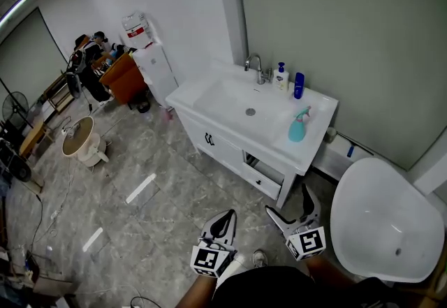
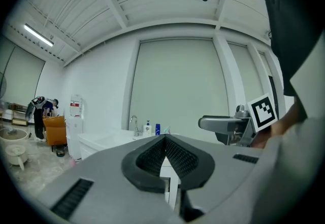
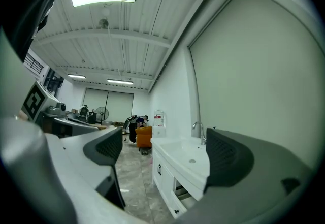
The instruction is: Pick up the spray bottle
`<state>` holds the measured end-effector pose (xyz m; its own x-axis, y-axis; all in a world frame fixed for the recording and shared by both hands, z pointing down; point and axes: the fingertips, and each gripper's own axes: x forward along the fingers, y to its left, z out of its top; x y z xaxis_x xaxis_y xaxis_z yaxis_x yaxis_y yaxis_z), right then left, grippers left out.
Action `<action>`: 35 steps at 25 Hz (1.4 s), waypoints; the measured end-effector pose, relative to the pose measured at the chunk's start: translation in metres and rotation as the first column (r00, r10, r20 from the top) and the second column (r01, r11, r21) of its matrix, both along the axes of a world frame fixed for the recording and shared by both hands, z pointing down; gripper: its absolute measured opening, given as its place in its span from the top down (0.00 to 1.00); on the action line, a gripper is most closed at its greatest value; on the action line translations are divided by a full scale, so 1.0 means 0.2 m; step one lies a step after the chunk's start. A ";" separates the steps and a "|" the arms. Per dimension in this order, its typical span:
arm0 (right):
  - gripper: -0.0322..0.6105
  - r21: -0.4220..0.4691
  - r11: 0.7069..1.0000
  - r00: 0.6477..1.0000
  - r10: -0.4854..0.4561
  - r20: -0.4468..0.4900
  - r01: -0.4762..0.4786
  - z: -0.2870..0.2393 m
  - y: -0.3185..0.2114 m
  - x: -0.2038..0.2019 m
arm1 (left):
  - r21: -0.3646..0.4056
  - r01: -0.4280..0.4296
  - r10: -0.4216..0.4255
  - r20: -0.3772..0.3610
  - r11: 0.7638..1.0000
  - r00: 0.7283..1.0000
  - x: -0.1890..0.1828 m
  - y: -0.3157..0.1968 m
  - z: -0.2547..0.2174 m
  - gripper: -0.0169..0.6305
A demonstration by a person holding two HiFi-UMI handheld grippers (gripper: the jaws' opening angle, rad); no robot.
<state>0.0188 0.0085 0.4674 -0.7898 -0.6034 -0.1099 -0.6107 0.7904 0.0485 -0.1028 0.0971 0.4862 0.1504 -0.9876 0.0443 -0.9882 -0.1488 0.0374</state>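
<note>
The teal spray bottle (image 1: pixel 297 126) stands upright on the right end of the white sink vanity (image 1: pixel 209 93), in front of a blue bottle (image 1: pixel 299 84) and a white pump bottle (image 1: pixel 281 77). Both grippers hang low over the floor in front of the vanity, well short of the bottle. My left gripper (image 1: pixel 225 215) (image 2: pixel 165 139) is shut, its pads pressed together with nothing between them. My right gripper (image 1: pixel 290 204) (image 3: pixel 167 147) is open and empty, pointing at the vanity (image 3: pixel 185 156). The right gripper view does not show the bottle.
A white bathtub (image 1: pixel 380 219) sits to the right of the vanity. A faucet (image 1: pixel 255 66) rises at the basin's back. Far left stand a water dispenser (image 1: pixel 150 62), an orange chair (image 1: pixel 124 76), a person (image 1: pixel 87 55) and a round appliance (image 1: pixel 80 139) on the tiled floor.
</note>
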 end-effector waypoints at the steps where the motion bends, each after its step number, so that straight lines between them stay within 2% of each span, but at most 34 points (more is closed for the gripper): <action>1: 0.18 -0.001 1.000 1.000 0.003 -0.005 -0.003 0.01 -0.02 0.01 | 0.002 -0.003 0.003 -0.002 1.000 1.000 0.00 -0.02 0.00 0.98; 7: 0.18 0.004 0.999 0.998 0.034 -0.043 -0.033 0.03 -0.14 0.04 | -0.022 -0.002 0.002 -0.009 1.000 1.000 -0.04 -0.17 0.03 0.98; 11: 0.18 -0.047 0.996 0.995 0.070 -0.076 -0.074 0.12 -0.22 0.08 | -0.038 -0.011 0.011 -0.023 0.999 1.000 -0.06 -0.26 0.07 0.98; 25: 0.18 -0.081 0.980 0.981 0.175 -0.079 -0.181 0.16 -0.68 0.00 | -0.048 -0.144 0.143 -0.035 0.988 0.989 -0.15 -0.81 0.11 0.98; 35: 0.18 -0.102 0.959 0.961 0.253 -0.116 -0.265 0.20 -1.06 -0.13 | -0.054 -0.250 0.248 -0.043 0.967 0.968 -0.26 -1.27 0.10 0.98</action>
